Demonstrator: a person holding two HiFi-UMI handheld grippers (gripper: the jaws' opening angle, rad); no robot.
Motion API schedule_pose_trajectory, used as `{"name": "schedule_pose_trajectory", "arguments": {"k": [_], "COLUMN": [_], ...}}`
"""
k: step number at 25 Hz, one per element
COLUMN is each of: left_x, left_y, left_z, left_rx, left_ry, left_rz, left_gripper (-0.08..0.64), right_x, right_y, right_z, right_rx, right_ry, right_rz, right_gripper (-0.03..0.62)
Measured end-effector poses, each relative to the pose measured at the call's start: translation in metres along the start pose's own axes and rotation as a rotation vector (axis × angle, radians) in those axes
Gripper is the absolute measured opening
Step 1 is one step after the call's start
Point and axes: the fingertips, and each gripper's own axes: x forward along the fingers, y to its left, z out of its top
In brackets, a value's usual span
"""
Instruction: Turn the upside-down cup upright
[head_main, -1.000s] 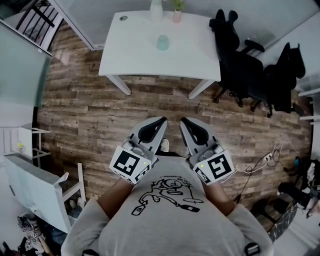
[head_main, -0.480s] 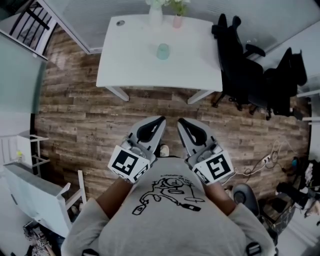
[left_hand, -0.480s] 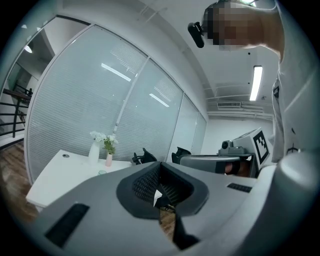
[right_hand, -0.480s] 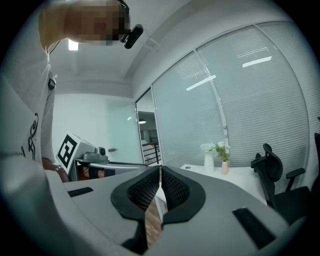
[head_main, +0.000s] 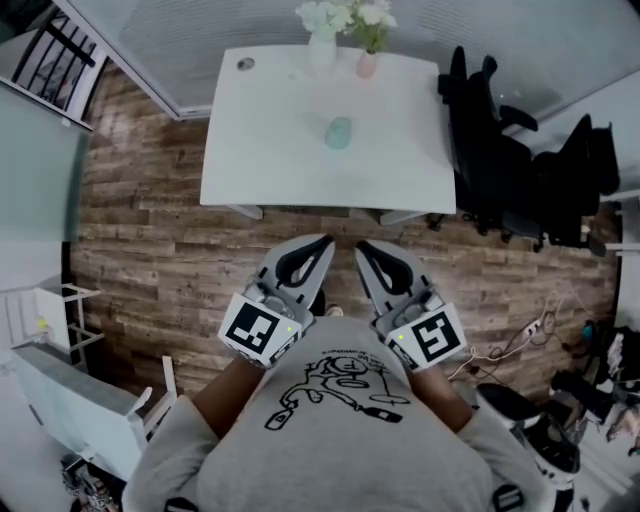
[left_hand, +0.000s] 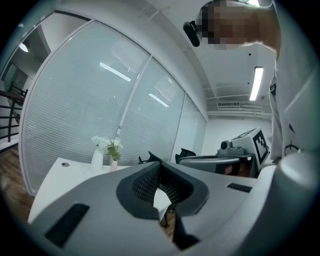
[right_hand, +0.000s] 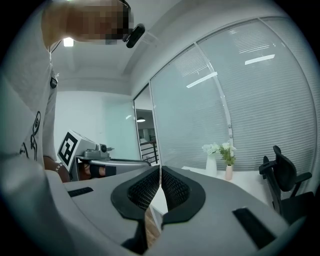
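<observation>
- L gripper (head_main: 322, 243): jaws clenched, nothing btwn.
- R gripper (head_main: 362, 246): jaws clenched too, empty, just beside L.
- Teal cup (head_main: 338, 132): on white desk (head_main: 250, 150), well ahead of both jaw tips; which way up too small to tell.
- Two vases (head_main: 322, 52) w/ flowers beyond cup.

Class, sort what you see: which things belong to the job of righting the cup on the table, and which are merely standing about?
Belongs to the job: cup, on the white table; left gripper and right gripper, both shut and empty.

Merely standing about: white vase of flowers; small pink vase; black office chairs.
</observation>
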Motion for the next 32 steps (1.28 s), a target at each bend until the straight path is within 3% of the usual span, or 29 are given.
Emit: {"name": "schedule_pose_trajectory", "arguments": {"k": [12, 32], "left_x": [0.018, 0.048], "left_y": [0.071, 0.09], "left_z": [0.013, 0.017], "left_rx": [-0.008, -0.017], "left_ry": [0.02, 0.028], "left_rz": [-0.032, -0.038], "left_gripper": [0.005, 0.005], "right_x": [0.065, 0.085], "right_y": [-0.025, -0.056], "right_z": [0.006, 0.009], "right_rx": [0.011, 0.015], "right_ry": [0.023, 0.029], "right_rz": [-0.051, -0.065], "right_gripper": [0.037, 0.037]}}
